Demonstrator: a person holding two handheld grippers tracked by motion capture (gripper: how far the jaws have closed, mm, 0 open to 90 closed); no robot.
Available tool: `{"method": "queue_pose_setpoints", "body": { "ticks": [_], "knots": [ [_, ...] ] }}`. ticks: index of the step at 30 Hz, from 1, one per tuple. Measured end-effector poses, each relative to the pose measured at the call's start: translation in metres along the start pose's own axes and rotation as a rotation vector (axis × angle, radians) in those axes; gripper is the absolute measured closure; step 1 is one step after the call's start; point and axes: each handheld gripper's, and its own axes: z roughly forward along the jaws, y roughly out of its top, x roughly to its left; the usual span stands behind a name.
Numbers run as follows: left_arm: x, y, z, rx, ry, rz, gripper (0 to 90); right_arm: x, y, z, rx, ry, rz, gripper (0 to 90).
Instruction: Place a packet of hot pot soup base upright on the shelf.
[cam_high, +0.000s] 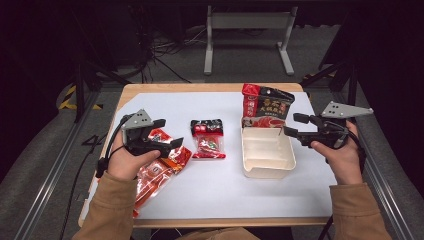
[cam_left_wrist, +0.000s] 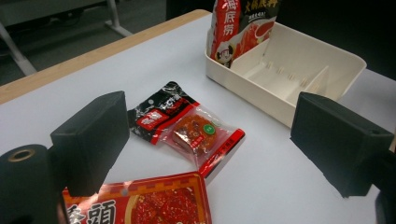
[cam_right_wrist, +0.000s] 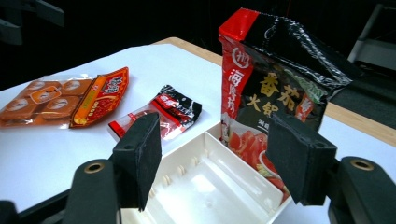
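A white divided tray (cam_high: 267, 152) sits right of centre, with a tall red-and-black pouch (cam_high: 265, 105) standing upright in its far compartment. At the table's centre lies a small red-and-black packet (cam_high: 207, 139). A long orange-red packet (cam_high: 160, 170) lies at the left, partly under my left hand. My left gripper (cam_high: 169, 133) hovers open above that packet's far end, nothing between its jaws; its own view shows the small packet (cam_left_wrist: 187, 126), the tray (cam_left_wrist: 252, 100) and the pouch (cam_left_wrist: 233, 28) ahead. My right gripper (cam_high: 291, 124) stands open at the tray's right rim, facing the pouch (cam_right_wrist: 261, 93) over the tray (cam_right_wrist: 196, 186).
A white sheet (cam_high: 225, 185) covers the wooden table, whose edge shows at front and back. Beyond the far edge stands a grey metal frame (cam_high: 247, 22) among floor cables. Metal rails run along both sides of the table.
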Motion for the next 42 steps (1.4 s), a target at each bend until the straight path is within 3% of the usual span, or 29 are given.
{"method": "queue_pose_setpoints", "body": {
  "ticks": [5,16,21,32,42],
  "knots": [
    [0.015,-0.006,-0.002,-0.03,0.029,-0.042,17.0,0.002,0.0,0.003,0.0,0.022,-0.003,36.7],
    [0.047,-0.017,-0.001,0.047,0.081,-0.07,19.8,0.002,-0.004,0.009,0.0,0.05,-0.012,38.8],
    [0.067,-0.023,0.004,0.069,0.108,-0.069,19.5,0.004,-0.005,0.012,0.003,0.065,-0.014,38.8],
    [0.102,-0.036,0.015,0.068,0.097,-0.116,20.4,0.007,-0.008,0.015,0.005,0.075,-0.021,38.8],
    [0.118,-0.043,0.028,0.087,0.105,-0.139,22.3,0.007,-0.012,0.014,0.014,0.073,-0.014,38.7]
  ]
}}
